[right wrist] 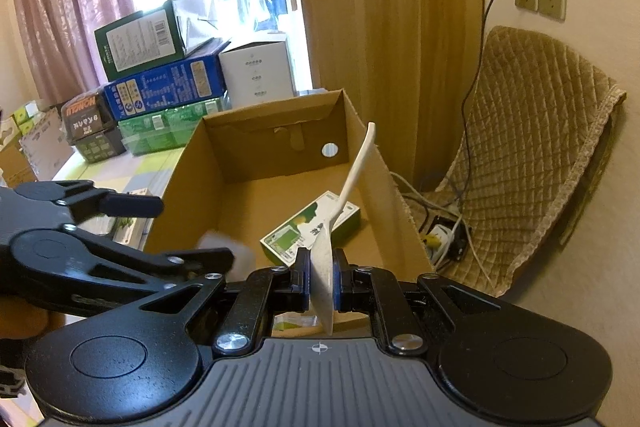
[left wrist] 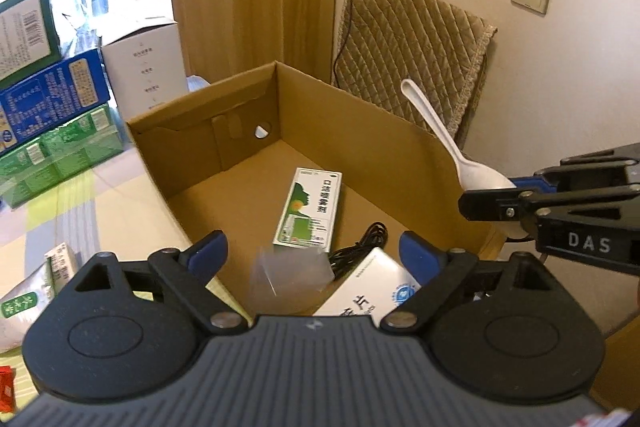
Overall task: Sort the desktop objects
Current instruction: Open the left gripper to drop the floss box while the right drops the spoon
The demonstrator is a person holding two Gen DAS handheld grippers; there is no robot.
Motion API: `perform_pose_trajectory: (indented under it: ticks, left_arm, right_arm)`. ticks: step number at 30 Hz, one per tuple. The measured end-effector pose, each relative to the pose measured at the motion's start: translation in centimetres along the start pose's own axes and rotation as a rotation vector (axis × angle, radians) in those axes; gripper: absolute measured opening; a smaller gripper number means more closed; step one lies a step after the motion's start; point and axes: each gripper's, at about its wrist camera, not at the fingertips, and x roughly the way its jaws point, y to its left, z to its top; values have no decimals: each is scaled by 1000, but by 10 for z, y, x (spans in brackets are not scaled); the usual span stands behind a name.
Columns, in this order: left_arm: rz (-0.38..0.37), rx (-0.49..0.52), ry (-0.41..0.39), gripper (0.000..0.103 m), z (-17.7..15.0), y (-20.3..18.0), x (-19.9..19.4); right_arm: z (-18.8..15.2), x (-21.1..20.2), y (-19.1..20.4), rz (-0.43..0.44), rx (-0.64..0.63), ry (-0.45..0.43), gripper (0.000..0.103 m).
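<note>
Left wrist view looks over the left gripper (left wrist: 308, 251), whose blue-tipped fingers (left wrist: 208, 251) stand wide apart with nothing between them, above the near edge of an open cardboard box (left wrist: 224, 95). Just beyond the fingers, at about 12 o'clock, a blurred, translucent plastic piece (left wrist: 290, 273) shows over the box's near edge; whether it touches anything cannot be told. On the box floor lie a green-and-white medicine carton (left wrist: 310, 207), a coiled black cable (left wrist: 360, 247) at its 4 o'clock, and a white booklet (left wrist: 372, 287) partly over the cable. At 3 o'clock the right gripper (left wrist: 486, 201) reaches in from the side, pinching the bowl of a white plastic spoon (left wrist: 434, 131) whose handle slants up toward 11 o'clock over the box's right wall. Right wrist view shows the right gripper's pads (right wrist: 305, 281) closed on the spoon's bowl, seen edge-on, the handle rising toward 1 o'clock above the medicine carton. At 10 o'clock, outside the box, stacked blue and green cartons (left wrist: 52, 103) and a white carton (left wrist: 146, 63) stand on the table (left wrist: 120, 195).
</note>
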Motion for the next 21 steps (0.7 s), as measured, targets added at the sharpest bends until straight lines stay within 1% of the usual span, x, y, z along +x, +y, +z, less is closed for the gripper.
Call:
perform_pose_trajectory:
  ticks: [6,11,12,13,14,15,21]
  left_arm:
    - [13,-55,-19,91,-4,16,-17]
    - [33,-70,-25,91,-9,24,-27]
    - [40,-74,-26,91,-10,25,-29]
    - [48,-79,-26,91,-12,26,-32]
    - [56,-85,-24,91,-14,28,-34]
    - [62,-94,-21,91,-16,30,-36]
    - [88,-150,-13,91,-31,39,-55]
  right_arm:
    - [4,9,7,22,-18,15,7]
    - [7,21,13,55,-28,36,9]
    - [7,22,13,44,-26,33,19]
    - [7,21,12,29,-22,27,42]
    - [5,19,11,21,-16,19,53]
    - [3,16,10,21,-10,11,58]
    - [-8,-8,11,15,3,-12,59]
